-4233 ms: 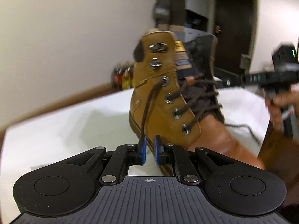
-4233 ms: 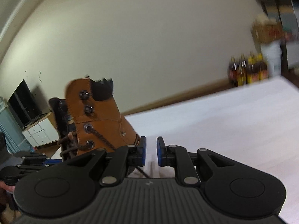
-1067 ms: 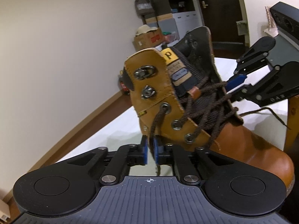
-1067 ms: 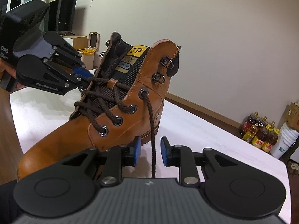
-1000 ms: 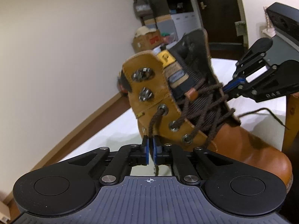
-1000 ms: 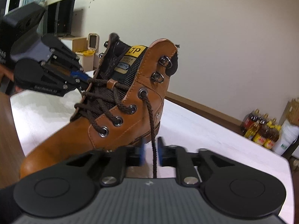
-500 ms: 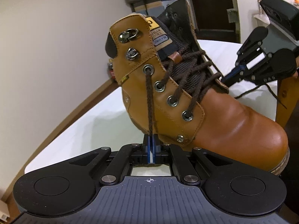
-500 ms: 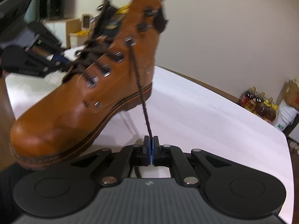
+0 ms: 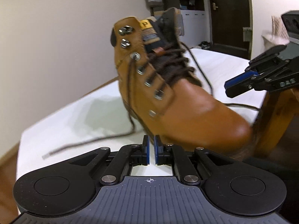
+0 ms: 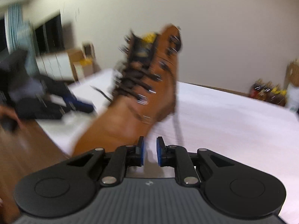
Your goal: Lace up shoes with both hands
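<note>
Left tool point(image 9: 151, 150) has its blue pads slightly parted and grips nothing; right tool point(image 10: 150, 152) is likewise released, with a wider gap between its pads; the tan boot point(image 9: 168, 100) stands on the white bench point(image 9: 71, 119), its toe near the front edge; one brown lace end point(image 9: 89, 141) trails loose across the bench on the boot's left-tool side; the other lace end point(image 10: 177, 125) hangs beside the boot, just past the right tool; the right wrist view is blurred.
</note>
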Demonstrator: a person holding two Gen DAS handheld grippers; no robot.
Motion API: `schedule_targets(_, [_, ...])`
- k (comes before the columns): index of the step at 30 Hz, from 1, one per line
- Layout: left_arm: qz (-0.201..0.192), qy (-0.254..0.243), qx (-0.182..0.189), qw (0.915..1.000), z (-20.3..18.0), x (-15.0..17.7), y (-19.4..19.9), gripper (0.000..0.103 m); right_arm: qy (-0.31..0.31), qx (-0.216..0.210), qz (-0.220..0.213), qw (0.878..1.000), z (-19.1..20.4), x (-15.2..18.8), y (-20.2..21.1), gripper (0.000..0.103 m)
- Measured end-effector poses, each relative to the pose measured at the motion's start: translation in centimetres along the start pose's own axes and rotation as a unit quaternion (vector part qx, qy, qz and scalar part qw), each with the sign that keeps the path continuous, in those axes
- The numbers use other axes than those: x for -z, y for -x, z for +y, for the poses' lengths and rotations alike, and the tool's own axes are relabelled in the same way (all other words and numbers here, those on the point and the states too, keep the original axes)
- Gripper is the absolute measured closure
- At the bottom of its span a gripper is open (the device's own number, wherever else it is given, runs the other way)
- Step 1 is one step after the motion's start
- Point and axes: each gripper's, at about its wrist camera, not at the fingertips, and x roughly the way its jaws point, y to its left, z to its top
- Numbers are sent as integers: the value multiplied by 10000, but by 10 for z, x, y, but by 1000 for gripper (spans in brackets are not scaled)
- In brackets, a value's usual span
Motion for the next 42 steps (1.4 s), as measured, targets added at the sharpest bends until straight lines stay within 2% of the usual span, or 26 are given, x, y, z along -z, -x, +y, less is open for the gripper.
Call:
schedule_targets(2, [25,44,26,10000,-8,5,2,100,-177,-125,-160,9996,10,3,7,86])
schedule_targets(3, [-11,95,-14,10000,-13,8,3,101,-266,-187,-240,9992,15,4,11,88])
schedule_targets(5, [-8,129,-76,9999,-14,5,-2,100,-349,-238,-341,9985,23,7,11,85])
schedule_targets(11, [113,343,-138,9993,-27,11,-10,102,-363,-239,-250,9987,45,29,21,85])
schedule_targets(14, [65,441,-275,9986,-32,15,-10,103,-282,-107,-275,9992,49,34,4,84])
schedule_targets(18, [18,462,-430,9980,-39,14,-10,103,-205,140,-472,9986,53,34,-5,70])
schedule_targets(24, [-7,454,-430,9980,-38,6,-19,103,-326,288,-490,9979,40,29,-7,64])
schedule_targets(25, [-8,430,-419,9982,-37,5,-19,99,-342,273,-473,9979,37,27,-9,67])
schedule_targets(27, [-114,407,-489,9979,-31,0,-11,94,-357,126,-475,9982,27,21,-2,81])
schedule_targets(29, [-294,212,-659,9972,-28,-8,-1,94,-282,131,-628,9975,20,15,9,80])
schedule_targets(32, [-625,-461,-676,9947,-28,-29,4,94,27,344,-773,9964,10,0,12,80])
schedule_targets(34, [-770,-1062,-678,9890,-33,-45,1,94,343,481,-827,9948,8,-11,7,80])
schedule_targets(36, [-793,-1358,-638,9855,-35,-54,-6,94,827,604,-959,9901,9,-26,0,80])
schedule_targets(40, [-660,-1668,-560,9822,-36,-64,-24,94,1792,820,-872,9765,9,-54,-27,81])
schedule_targets(42, [-601,-1782,-538,9807,-37,-65,-28,94,2006,895,-817,9722,6,-59,-36,81])
